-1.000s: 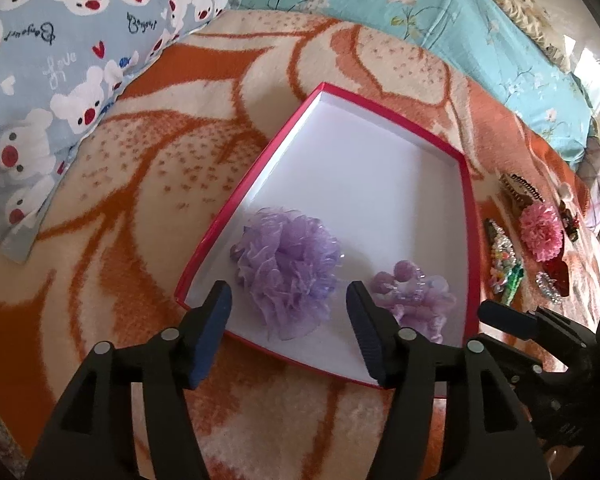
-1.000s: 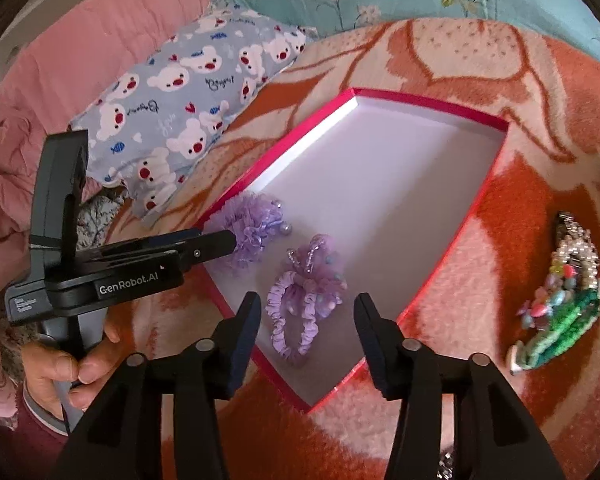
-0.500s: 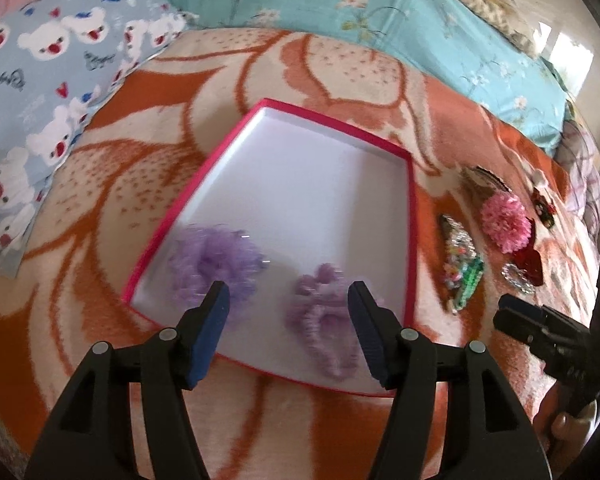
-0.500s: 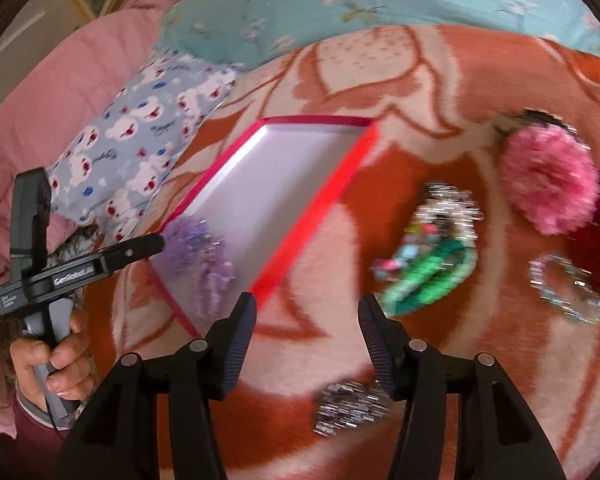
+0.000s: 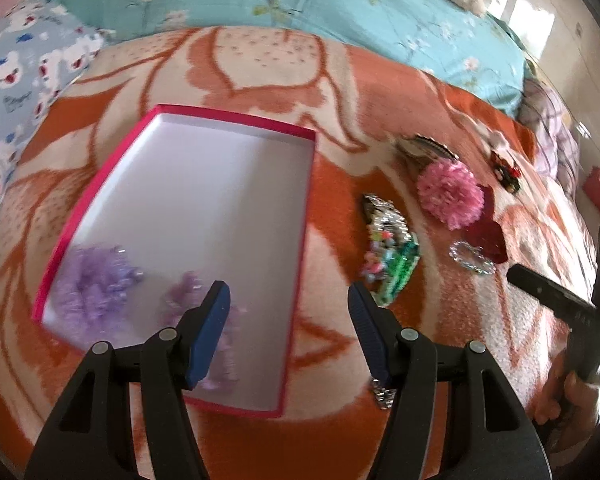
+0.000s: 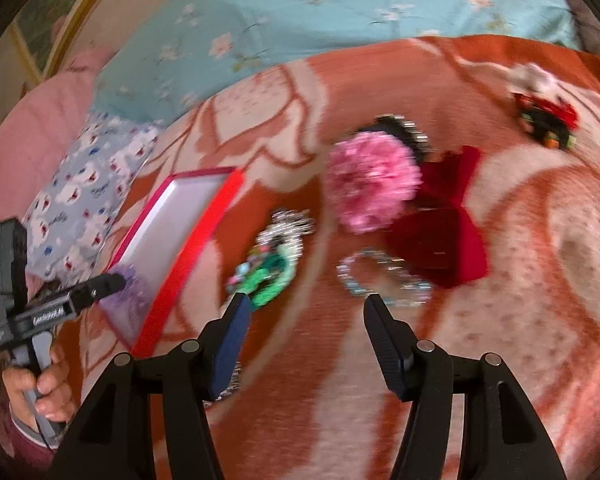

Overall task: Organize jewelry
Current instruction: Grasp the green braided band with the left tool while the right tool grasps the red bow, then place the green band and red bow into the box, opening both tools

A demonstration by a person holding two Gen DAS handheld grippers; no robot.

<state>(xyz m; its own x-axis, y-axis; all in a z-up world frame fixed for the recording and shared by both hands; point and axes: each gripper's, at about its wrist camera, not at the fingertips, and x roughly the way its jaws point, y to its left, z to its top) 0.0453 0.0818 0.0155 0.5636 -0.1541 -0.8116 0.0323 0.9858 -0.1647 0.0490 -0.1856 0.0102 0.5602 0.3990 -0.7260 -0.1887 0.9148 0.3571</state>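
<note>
A shallow red box [image 5: 304, 216] with a white inside lies on the blanket and holds two purple scrunchies [image 5: 96, 292]; the box also shows in the right wrist view [image 6: 220, 204]. My left gripper [image 5: 288, 312] is open and empty above the box's right edge. My right gripper [image 6: 306, 320] is open and empty above the blanket, just short of a clear bead bracelet [image 6: 380, 280]. Beside it lie a green and beaded clip bundle [image 6: 272, 268], a pink pompom [image 6: 372, 184], a dark red bow [image 6: 448, 236] and a red-black clip [image 6: 548, 120].
The orange and cream blanket [image 5: 260, 68] covers the bed. A bear-print pillow [image 5: 16, 92] lies at the left, a teal floral quilt [image 5: 300, 4] behind. A small silver chain piece [image 5: 382, 394] lies under my left gripper's right finger.
Both grippers have swung right, away from the purple scrunchies. The right gripper now faces the loose jewelry on the blanket. Both stay open.
</note>
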